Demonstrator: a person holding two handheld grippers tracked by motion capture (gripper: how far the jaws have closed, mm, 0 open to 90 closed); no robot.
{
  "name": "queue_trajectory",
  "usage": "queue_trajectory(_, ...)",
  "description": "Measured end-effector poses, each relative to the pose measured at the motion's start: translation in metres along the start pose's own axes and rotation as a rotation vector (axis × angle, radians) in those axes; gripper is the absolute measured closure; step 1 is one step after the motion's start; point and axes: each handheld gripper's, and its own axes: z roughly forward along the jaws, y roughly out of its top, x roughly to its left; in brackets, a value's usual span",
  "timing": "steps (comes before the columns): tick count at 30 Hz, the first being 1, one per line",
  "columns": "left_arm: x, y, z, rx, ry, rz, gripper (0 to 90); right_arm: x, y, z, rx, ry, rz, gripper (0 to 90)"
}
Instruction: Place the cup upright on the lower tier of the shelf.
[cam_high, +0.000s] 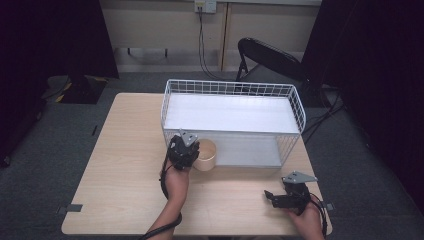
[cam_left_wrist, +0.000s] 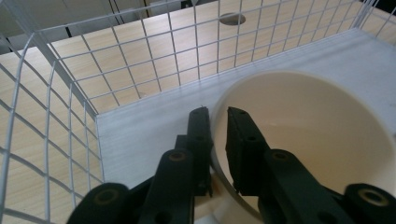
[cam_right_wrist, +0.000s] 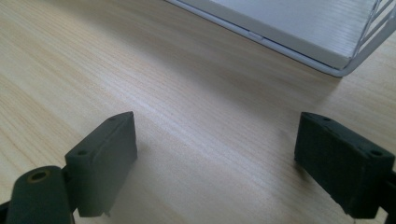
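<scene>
A cream round cup (cam_high: 207, 156) stands on the white floor board at the front left corner of a white wire basket (cam_high: 231, 88). My left gripper (cam_high: 196, 152) reaches in from the front. In the left gripper view the cup (cam_left_wrist: 308, 135) is seen from above and its inside holds nothing. There the left gripper (cam_left_wrist: 218, 114) has one jaw outside the cup's wall and one inside, shut on its near rim. Wire mesh (cam_left_wrist: 140, 60) rises just behind. My right gripper (cam_high: 274, 196) rests low over the table near the front right, and in its own view the right gripper (cam_right_wrist: 215, 158) stands open over bare wood.
The basket has an upper white shelf (cam_high: 230, 112) and an open front. Its front corner and floor board (cam_right_wrist: 289, 28) lie just beyond the right gripper. A black folding chair (cam_high: 270, 57) stands behind the wooden table (cam_high: 125, 165). Dark curtains hang at both sides.
</scene>
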Motion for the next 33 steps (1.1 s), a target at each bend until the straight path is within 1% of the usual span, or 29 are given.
queue_trajectory(1, 0.0, 0.001, -0.001, -0.003, 0.002, 0.001, 76.3, 0.0, 0.0, 0.0, 0.0, 0.0, 0.0, 12.5)
queue_trajectory(2, 0.001, 0.002, -0.002, 0.001, -0.004, 0.006, 74.8, 0.0, 0.0, 0.0, 0.0, 0.0, 0.0, 12.5)
queue_trajectory(4, 0.002, 0.002, -0.003, -0.003, -0.009, 0.0, 73.6, 0.0, 0.0, 0.0, 0.0, 0.0, 0.0, 12.5)
queue_trajectory(7, 0.002, 0.002, -0.005, 0.004, -0.023, 0.0, 67.7, 0.0, 0.0, 0.0, 0.0, 0.0, 0.0, 12.5)
queue_trajectory(8, 0.002, 0.001, -0.005, 0.005, -0.036, -0.01, 66.5, 0.0, 0.0, 0.0, 0.0, 0.0, 0.0, 12.5)
queue_trajectory(10, 0.002, 0.0, -0.006, 0.007, -0.042, -0.005, 63.8, 0.0, 0.0, 0.0, 0.0, 0.0, 0.0, 12.5)
queue_trajectory(11, 0.003, 0.0, -0.007, 0.01, -0.051, -0.009, 62.2, 0.0, 0.0, 0.0, 0.0, 0.0, -0.001, 12.5)
queue_trajectory(12, 0.003, 0.0, -0.007, 0.009, -0.067, -0.025, 60.9, 0.0, 0.0, 0.0, 0.0, 0.0, -0.001, 12.5)
queue_trajectory(13, 0.003, -0.001, -0.009, 0.01, -0.067, -0.018, 59.8, 0.0, 0.0, 0.0, 0.0, 0.0, -0.001, 12.5)
queue_trajectory(15, 0.005, -0.001, -0.011, 0.008, -0.08, -0.019, 57.3, 0.0, 0.0, 0.0, 0.0, 0.0, -0.001, 12.5)
queue_trajectory(16, 0.006, -0.001, -0.013, 0.006, -0.086, -0.025, 55.6, 0.0, 0.0, 0.0, 0.0, 0.0, -0.001, 12.5)
queue_trajectory(18, 0.008, -0.001, -0.016, 0.008, -0.098, -0.025, 54.0, 0.0, 0.0, 0.0, 0.0, 0.0, -0.001, 12.5)
queue_trajectory(19, 0.009, -0.001, -0.017, 0.003, -0.097, -0.032, 52.4, 0.0, 0.0, 0.0, 0.0, 0.0, -0.001, 12.5)
queue_trajectory(20, 0.01, -0.001, -0.019, 0.003, -0.108, -0.029, 51.0, 0.0, 0.0, 0.0, 0.0, 0.0, -0.001, 12.5)
queue_trajectory(22, 0.01, -0.002, -0.024, -0.001, -0.116, -0.015, 49.0, 0.0, 0.0, 0.0, 0.0, 0.0, -0.001, 12.5)
queue_trajectory(23, 0.01, -0.002, -0.024, -0.001, -0.116, -0.015, 46.4, 0.0, 0.0, 0.0, 0.0, 0.0, -0.001, 12.5)
queue_trajectory(25, 0.012, -0.004, -0.029, -0.004, -0.125, -0.013, 44.6, 0.0, 0.0, 0.0, 0.0, 0.0, -0.001, 12.5)
queue_trajectory(30, 0.013, -0.007, -0.036, -0.007, -0.139, 0.004, 43.5, 0.0, 0.0, 0.0, 0.0, 0.0, 0.0, 12.5)
queue_trajectory(31, 0.013, -0.008, -0.037, -0.015, -0.142, -0.003, 43.5, 0.0, 0.0, 0.0, 0.0, 0.0, 0.0, 12.5)
queue_trajectory(32, 0.012, -0.008, -0.041, -0.013, -0.146, 0.017, 42.1, 0.0, 0.0, 0.0, 0.0, 0.0, 0.0, 12.5)
queue_trajectory(33, 0.012, -0.008, -0.041, -0.013, -0.146, 0.017, 41.6, 0.0, 0.0, 0.0, 0.0, 0.0, 0.0, 12.5)
